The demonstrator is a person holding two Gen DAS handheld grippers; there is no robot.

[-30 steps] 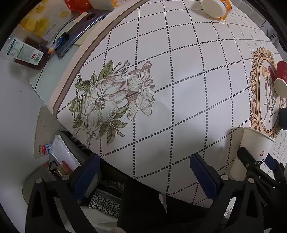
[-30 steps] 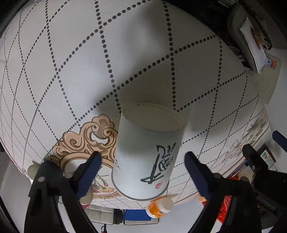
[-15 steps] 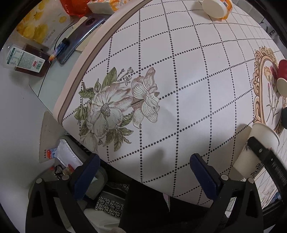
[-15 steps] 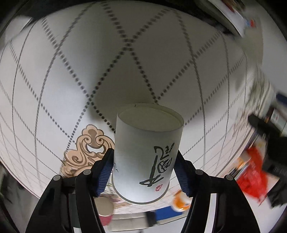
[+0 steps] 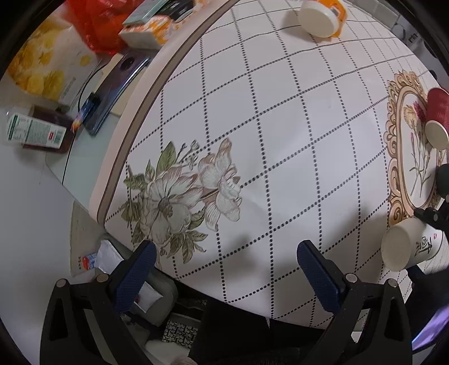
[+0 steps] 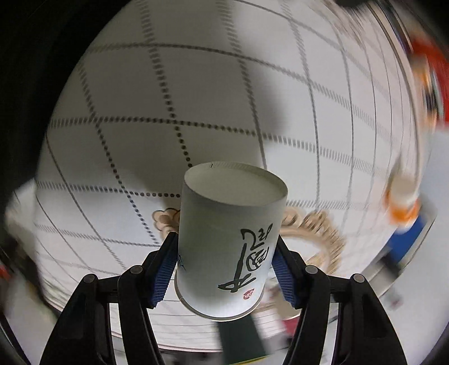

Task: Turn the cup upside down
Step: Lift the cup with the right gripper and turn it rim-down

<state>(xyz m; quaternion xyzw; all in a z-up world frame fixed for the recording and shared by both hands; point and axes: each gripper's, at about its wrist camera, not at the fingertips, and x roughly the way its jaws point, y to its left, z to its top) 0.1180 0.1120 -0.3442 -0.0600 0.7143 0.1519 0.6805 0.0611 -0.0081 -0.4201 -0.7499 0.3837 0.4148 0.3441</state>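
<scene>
The white paper cup [image 6: 230, 238] with black calligraphy is held between the blue pads of my right gripper [image 6: 224, 266], which is shut on its sides. The cup is off the table and tilted, its flat base facing away from the camera. In the left wrist view the same cup [image 5: 407, 247] shows at the far right, lying about sideways in the air with its base toward the camera. My left gripper [image 5: 224, 269] is open and empty above the near edge of the table [image 5: 280, 112].
A red paper cup [image 5: 437, 118] lies on the ornate framed print at the right. An orange-labelled white tub [image 5: 320, 14] lies at the far edge. A phone [image 5: 112, 89], boxes and a red bag sit on the side surface at the left.
My right gripper closed on the cup, lifted it off the table and is turning it; the right view is now motion-blurred. My left gripper stayed open and barely shifted.
</scene>
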